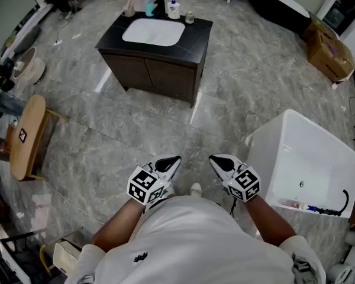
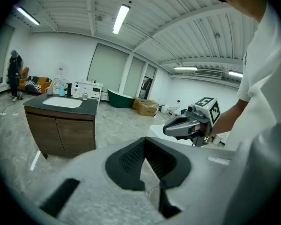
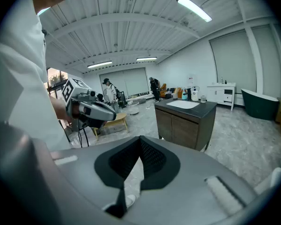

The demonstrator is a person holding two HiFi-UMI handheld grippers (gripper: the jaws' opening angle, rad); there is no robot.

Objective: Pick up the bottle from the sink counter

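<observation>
Clenching on nothing, left tool and right tool hang well short of the bottle.

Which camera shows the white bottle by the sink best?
The head view: it looks down on the white bottle standing on the black counter, with its blue label showing. Both gripper views show it only as a tiny far-off speck.

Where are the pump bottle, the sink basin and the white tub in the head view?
pump bottle (image 1: 173,9): head view, on its white body.
sink basin (image 1: 153,32): head view, middle of the white bowl.
white tub (image 1: 264,158): head view, on its outer left wall.
</observation>
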